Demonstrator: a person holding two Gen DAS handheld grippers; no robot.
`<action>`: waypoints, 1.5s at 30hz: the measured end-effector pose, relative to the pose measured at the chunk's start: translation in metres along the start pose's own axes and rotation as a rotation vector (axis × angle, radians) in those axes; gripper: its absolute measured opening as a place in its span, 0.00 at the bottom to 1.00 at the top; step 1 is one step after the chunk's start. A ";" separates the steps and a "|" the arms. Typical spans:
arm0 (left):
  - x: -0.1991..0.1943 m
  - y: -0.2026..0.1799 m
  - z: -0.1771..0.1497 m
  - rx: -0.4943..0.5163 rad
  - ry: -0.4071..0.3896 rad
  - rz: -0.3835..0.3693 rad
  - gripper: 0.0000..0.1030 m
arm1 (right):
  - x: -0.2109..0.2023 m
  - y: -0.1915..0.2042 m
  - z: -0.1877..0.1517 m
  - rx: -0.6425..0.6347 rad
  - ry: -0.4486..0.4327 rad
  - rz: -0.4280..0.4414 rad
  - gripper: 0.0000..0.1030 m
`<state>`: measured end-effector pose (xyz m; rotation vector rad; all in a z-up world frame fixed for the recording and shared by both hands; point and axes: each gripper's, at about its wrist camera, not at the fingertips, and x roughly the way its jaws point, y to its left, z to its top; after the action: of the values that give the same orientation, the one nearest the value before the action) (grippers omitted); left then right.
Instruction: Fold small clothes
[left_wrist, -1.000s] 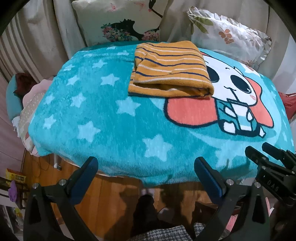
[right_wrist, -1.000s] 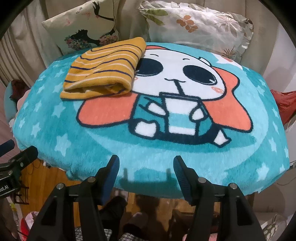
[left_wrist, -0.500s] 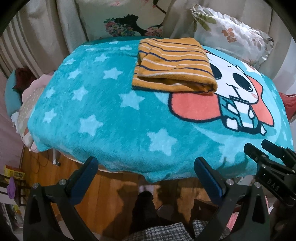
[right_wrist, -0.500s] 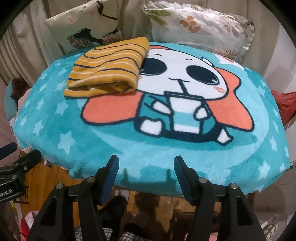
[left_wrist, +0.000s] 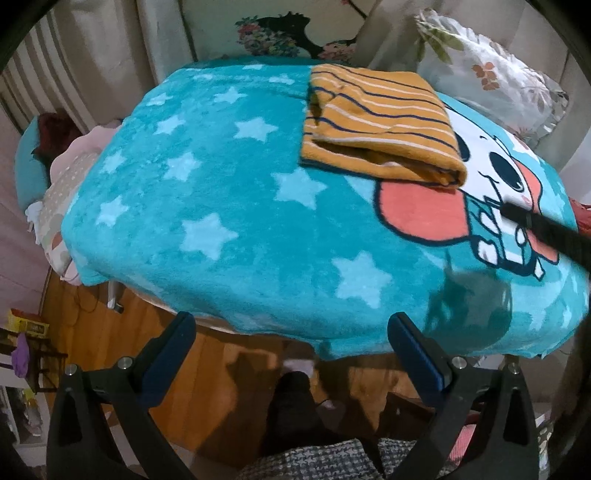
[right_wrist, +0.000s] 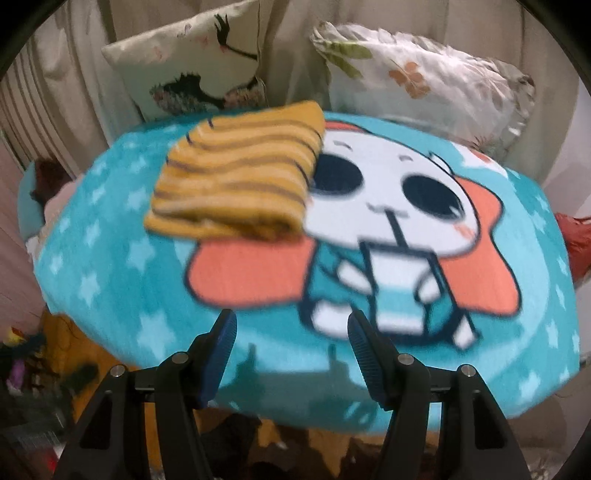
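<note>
While no container is in view, the folded garment (left_wrist: 380, 127) lies on the blanket (left_wrist: 229, 206), overlapping the cartoon's head, near the pillows (right_wrist: 424, 81). Left gripper (left_wrist: 291, 343): jaws open, empty, off the blanket's near edge. Right gripper (right_wrist: 291, 345): jaws open, empty. Versus 0.5 s ago, the right gripper has moved forward over the blanket; garment unmoved.

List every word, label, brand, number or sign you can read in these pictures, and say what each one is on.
No text can be read in either view.
The blanket carries only pictures: stars and a cartoon animal with a cup.
The striped garment shows no label or tag.
The yellow box on the floor at the left may bear print, but it is too small to read.
The cushions show only pictures.
</note>
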<state>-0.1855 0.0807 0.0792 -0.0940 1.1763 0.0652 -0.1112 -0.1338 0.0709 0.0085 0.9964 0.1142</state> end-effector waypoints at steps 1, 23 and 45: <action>0.001 0.003 0.003 -0.006 0.000 0.002 1.00 | 0.005 0.002 0.010 0.006 -0.001 0.001 0.65; 0.067 0.067 0.102 -0.092 0.065 -0.012 1.00 | 0.079 0.076 0.136 -0.149 -0.010 -0.003 0.52; 0.085 0.093 0.153 -0.073 0.056 0.028 1.00 | 0.180 0.144 0.205 -0.229 0.170 0.107 0.57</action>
<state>-0.0222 0.1893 0.0554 -0.1441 1.2311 0.1312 0.1442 0.0369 0.0404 -0.1599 1.1477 0.3315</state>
